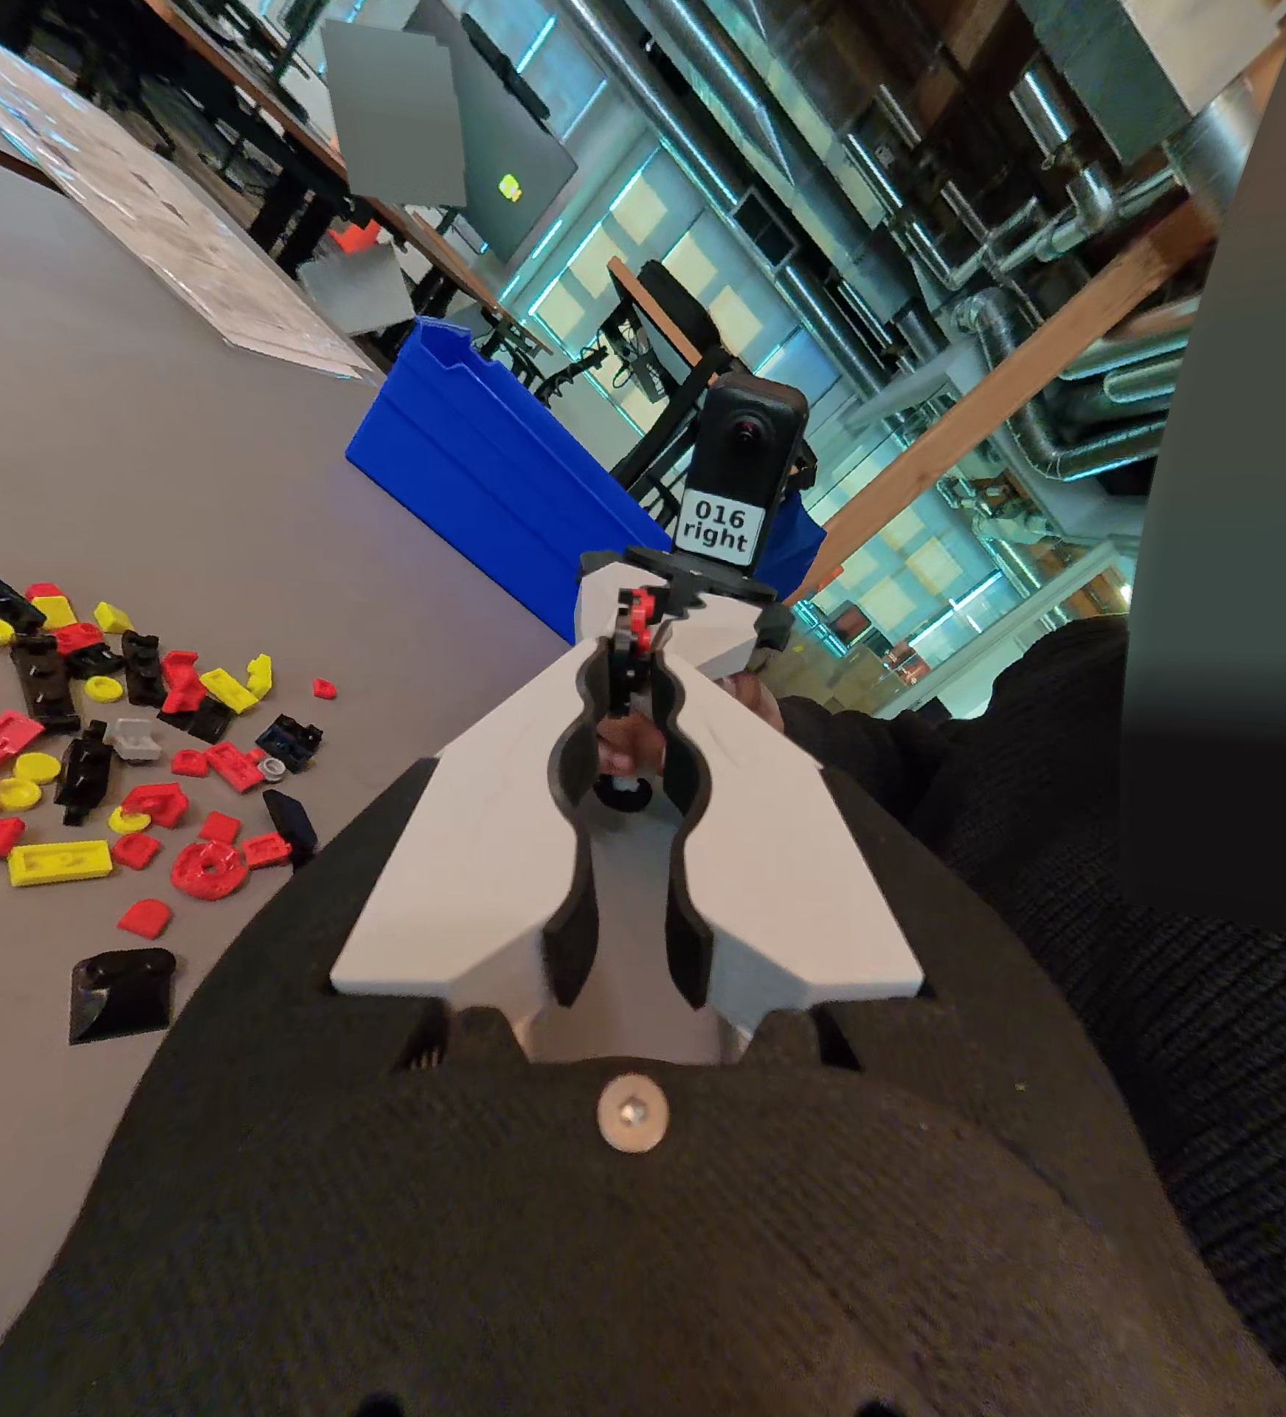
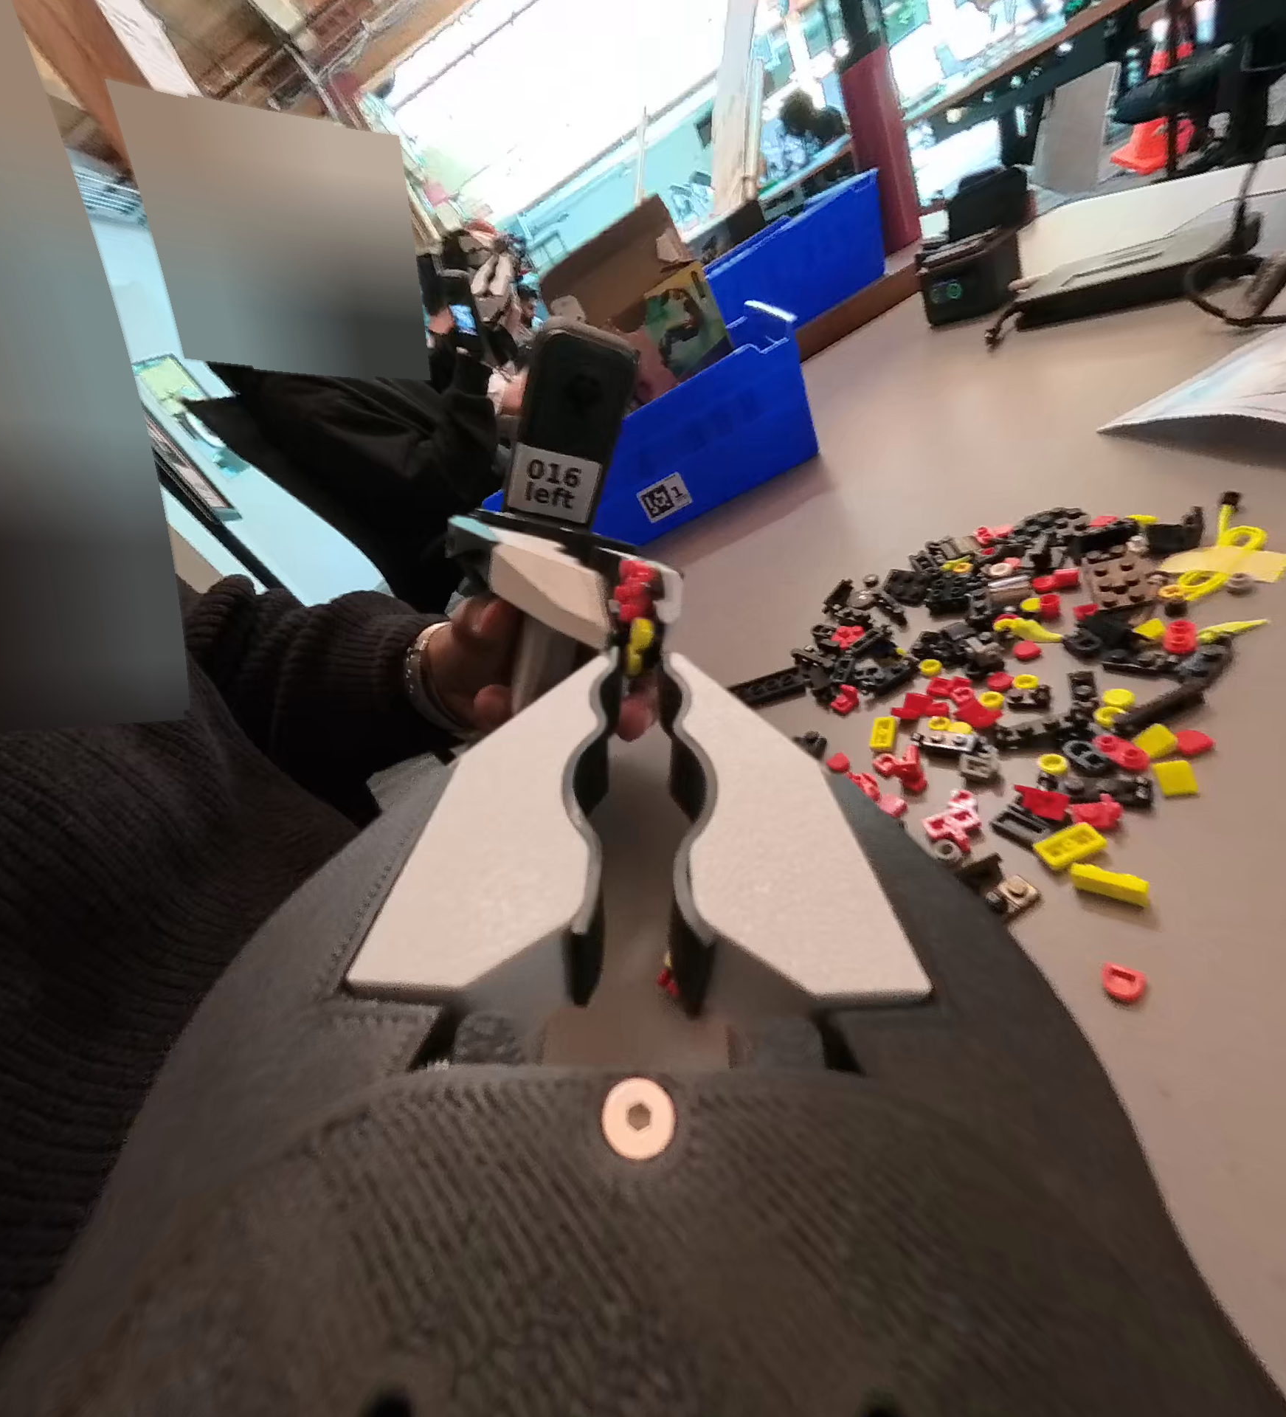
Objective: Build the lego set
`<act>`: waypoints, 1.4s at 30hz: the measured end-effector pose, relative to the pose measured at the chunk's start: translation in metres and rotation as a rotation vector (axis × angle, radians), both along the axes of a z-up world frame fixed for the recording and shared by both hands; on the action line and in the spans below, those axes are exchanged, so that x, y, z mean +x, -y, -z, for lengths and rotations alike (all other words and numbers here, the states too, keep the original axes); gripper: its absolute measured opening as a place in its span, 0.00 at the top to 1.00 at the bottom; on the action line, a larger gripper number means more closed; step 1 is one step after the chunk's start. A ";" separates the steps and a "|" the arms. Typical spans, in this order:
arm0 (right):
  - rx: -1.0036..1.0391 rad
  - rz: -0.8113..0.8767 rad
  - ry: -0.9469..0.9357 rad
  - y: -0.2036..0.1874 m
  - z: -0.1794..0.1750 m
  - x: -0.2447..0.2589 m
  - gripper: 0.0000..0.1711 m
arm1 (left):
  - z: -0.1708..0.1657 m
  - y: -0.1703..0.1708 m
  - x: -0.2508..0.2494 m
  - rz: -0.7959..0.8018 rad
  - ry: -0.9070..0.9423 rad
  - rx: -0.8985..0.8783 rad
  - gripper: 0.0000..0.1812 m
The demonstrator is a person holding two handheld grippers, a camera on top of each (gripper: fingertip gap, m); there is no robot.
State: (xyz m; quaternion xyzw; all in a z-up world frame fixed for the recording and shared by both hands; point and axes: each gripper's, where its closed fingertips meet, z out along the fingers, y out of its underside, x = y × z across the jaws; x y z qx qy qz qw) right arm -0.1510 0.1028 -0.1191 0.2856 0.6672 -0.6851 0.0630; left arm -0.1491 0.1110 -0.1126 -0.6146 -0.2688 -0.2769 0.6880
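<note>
Facing each other above the worktop [image 2: 892,475], your left gripper [image 1: 628,675] and right gripper [image 2: 636,675] both pinch one small red-black-yellow lego assembly [image 2: 636,613] in their jaws, beside the loose lego pile [image 2: 1038,690].

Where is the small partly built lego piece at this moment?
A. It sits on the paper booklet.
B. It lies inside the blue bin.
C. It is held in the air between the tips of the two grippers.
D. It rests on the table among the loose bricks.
C: the small assembly is raised above the table, where the left gripper and right gripper meet tip to tip.
</note>
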 end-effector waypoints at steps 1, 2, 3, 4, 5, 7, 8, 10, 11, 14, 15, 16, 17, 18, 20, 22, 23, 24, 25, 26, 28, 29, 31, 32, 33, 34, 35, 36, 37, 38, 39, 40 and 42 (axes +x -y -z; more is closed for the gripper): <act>0.000 -0.006 -0.006 -0.001 0.000 0.001 0.97 | 0.001 0.000 0.001 0.005 -0.006 -0.010 0.97; 0.000 -0.008 -0.008 -0.003 -0.001 0.001 0.97 | 0.002 -0.001 0.002 0.009 -0.012 -0.018 0.94; 0.002 -0.009 -0.013 -0.004 -0.001 0.000 0.98 | 0.003 0.000 0.002 0.012 -0.016 -0.026 0.90; 0.010 -0.010 -0.021 -0.006 -0.001 0.000 0.98 | 0.003 0.000 0.002 0.018 -0.020 -0.031 0.86; 0.027 -0.020 -0.033 -0.008 0.000 0.001 0.98 | 0.003 0.000 0.002 0.022 -0.027 -0.035 0.83; 0.095 -0.054 -0.077 -0.010 0.005 0.005 0.98 | 0.006 0.001 0.003 0.026 -0.051 -0.064 0.80; 0.137 -0.076 -0.110 -0.010 0.008 0.008 0.98 | 0.009 0.000 0.005 0.036 -0.072 -0.088 0.79; 0.227 -0.124 -0.182 -0.009 0.015 0.016 0.98 | 0.015 -0.002 0.011 0.057 -0.127 -0.143 0.77; 0.270 -0.150 -0.211 -0.007 0.019 0.020 0.98 | 0.019 -0.004 0.015 0.069 -0.167 -0.178 0.77; 0.386 -0.214 -0.270 -0.002 0.035 0.031 0.97 | 0.035 -0.008 0.028 0.115 -0.332 -0.307 0.84; 0.420 -0.225 -0.285 -0.001 0.039 0.033 0.98 | 0.041 -0.008 0.032 0.132 -0.391 -0.345 0.85; 0.458 -0.230 -0.297 -0.001 0.044 0.033 0.98 | 0.044 -0.008 0.033 0.126 -0.436 -0.369 0.88; 0.478 -0.231 -0.305 -0.002 0.047 0.033 0.98 | 0.046 -0.008 0.033 0.123 -0.470 -0.387 0.89; 0.484 -0.235 -0.307 -0.002 0.048 0.033 0.98 | 0.047 -0.008 0.035 0.130 -0.490 -0.392 0.90; 0.484 -0.238 -0.304 -0.003 0.048 0.033 0.98 | 0.048 -0.008 0.036 0.140 -0.499 -0.396 0.92; 0.472 -0.238 -0.307 -0.003 0.046 0.033 0.98 | 0.048 -0.006 0.036 0.144 -0.500 -0.397 0.92; 0.468 -0.235 -0.309 -0.004 0.045 0.033 0.98 | 0.049 -0.005 0.034 0.142 -0.504 -0.403 0.93; 0.461 -0.232 -0.310 -0.005 0.044 0.032 0.98 | 0.050 -0.004 0.033 0.139 -0.512 -0.410 0.94; 0.452 -0.230 -0.311 -0.005 0.042 0.032 0.98 | 0.051 -0.003 0.032 0.138 -0.522 -0.416 0.95; 0.443 -0.227 -0.309 -0.006 0.041 0.031 0.98 | 0.050 -0.003 0.032 0.137 -0.526 -0.415 0.95; 0.433 -0.227 -0.301 -0.006 0.041 0.031 0.97 | 0.049 -0.004 0.033 0.139 -0.531 -0.411 0.96; 0.431 -0.222 -0.300 -0.006 0.041 0.030 0.97 | 0.049 -0.004 0.034 0.140 -0.537 -0.411 0.97; 0.431 -0.178 -0.315 -0.007 0.039 0.024 0.96 | 0.048 -0.004 0.029 0.108 -0.539 -0.413 0.97; 0.433 -0.107 -0.346 -0.009 0.034 0.014 0.89 | 0.047 -0.003 0.025 0.092 -0.534 -0.412 0.97; 0.442 0.014 -0.411 -0.015 0.023 -0.001 0.76 | 0.045 -0.002 0.021 0.070 -0.521 -0.407 0.97; 0.456 0.139 -0.489 -0.023 0.010 -0.016 0.70 | 0.044 -0.001 0.018 0.055 -0.500 -0.399 0.97; 0.476 0.221 -0.556 -0.030 -0.001 -0.022 0.70 | 0.042 -0.001 0.016 0.051 -0.476 -0.388 0.97; 0.492 0.307 -0.617 -0.037 -0.010 -0.028 0.69 | 0.041 -0.001 0.015 0.045 -0.457 -0.374 0.97; 0.505 0.389 -0.678 -0.043 -0.014 -0.031 0.68 | 0.038 0.000 0.013 0.034 -0.449 -0.361 0.97; 0.527 0.444 -0.747 -0.047 -0.013 -0.032 0.69 | 0.036 0.000 0.012 0.027 -0.449 -0.348 0.97; 0.575 0.439 -0.814 -0.044 -0.007 -0.029 0.74 | 0.035 0.000 0.011 0.022 -0.452 -0.342 0.97; 0.624 0.383 -0.836 -0.037 0.003 -0.024 0.74 | 0.035 0.000 0.011 0.020 -0.456 -0.342 0.97; 0.610 0.320 -0.780 -0.026 0.011 -0.018 0.77 | 0.036 0.001 0.011 0.019 -0.478 -0.349 0.97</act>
